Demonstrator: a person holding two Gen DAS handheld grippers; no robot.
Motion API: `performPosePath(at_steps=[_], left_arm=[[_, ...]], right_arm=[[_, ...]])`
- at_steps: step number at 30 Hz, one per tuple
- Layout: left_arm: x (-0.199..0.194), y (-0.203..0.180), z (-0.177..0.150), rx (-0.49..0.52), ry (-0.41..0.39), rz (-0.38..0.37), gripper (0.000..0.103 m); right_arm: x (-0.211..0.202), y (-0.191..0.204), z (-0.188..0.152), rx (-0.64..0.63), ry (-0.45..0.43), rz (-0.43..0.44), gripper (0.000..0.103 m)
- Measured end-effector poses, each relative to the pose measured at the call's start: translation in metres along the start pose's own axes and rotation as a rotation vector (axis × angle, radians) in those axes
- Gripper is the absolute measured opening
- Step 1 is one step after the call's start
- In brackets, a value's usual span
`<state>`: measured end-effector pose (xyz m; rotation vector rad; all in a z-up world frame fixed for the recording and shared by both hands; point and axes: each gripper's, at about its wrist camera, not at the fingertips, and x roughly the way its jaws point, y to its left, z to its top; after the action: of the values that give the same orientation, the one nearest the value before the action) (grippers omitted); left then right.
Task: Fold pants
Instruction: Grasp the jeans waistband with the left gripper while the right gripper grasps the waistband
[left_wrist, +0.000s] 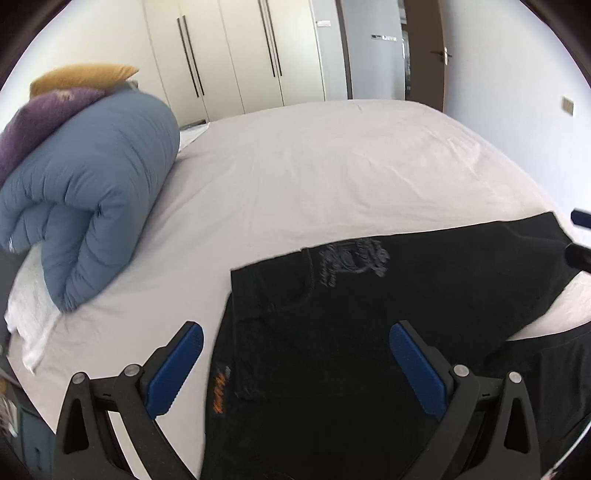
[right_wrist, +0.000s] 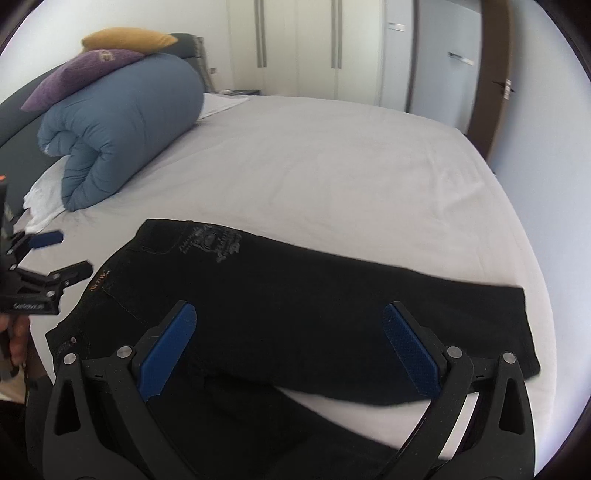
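Fingers (right_wrist: 170, 347) apart, pants (right_wrist: 295, 306) hem cut off

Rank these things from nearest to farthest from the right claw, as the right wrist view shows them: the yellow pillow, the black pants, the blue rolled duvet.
1. Black pants: directly under the open right claw, on the bed's near edge.
2. Blue rolled duvet: far left, on the bed.
3. Yellow pillow: farthest, stacked on top behind the duvet.
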<state>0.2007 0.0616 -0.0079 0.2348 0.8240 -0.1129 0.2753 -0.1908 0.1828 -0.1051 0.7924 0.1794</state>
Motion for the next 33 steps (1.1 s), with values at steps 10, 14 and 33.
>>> performPosePath(at_steps=[10, 14, 33], left_arm=[[0.154, 0.033, 0.089, 0.292, 0.164, -0.264, 0.094], [0.190, 0.025, 0.091, 0.396, 0.273, -0.336, 0.083], [0.257, 0.048, 0.078, 0.375, 0.495, -0.587, 0.035]], right_arm=[[0.134, -0.043, 0.086, -0.185, 0.098, 0.289, 0.103], [0.178, -0.050, 0.100, -0.206, 0.132, 0.353, 0.100], [0.267, -0.015, 0.113, -0.385, 0.309, 0.527, 0.055]])
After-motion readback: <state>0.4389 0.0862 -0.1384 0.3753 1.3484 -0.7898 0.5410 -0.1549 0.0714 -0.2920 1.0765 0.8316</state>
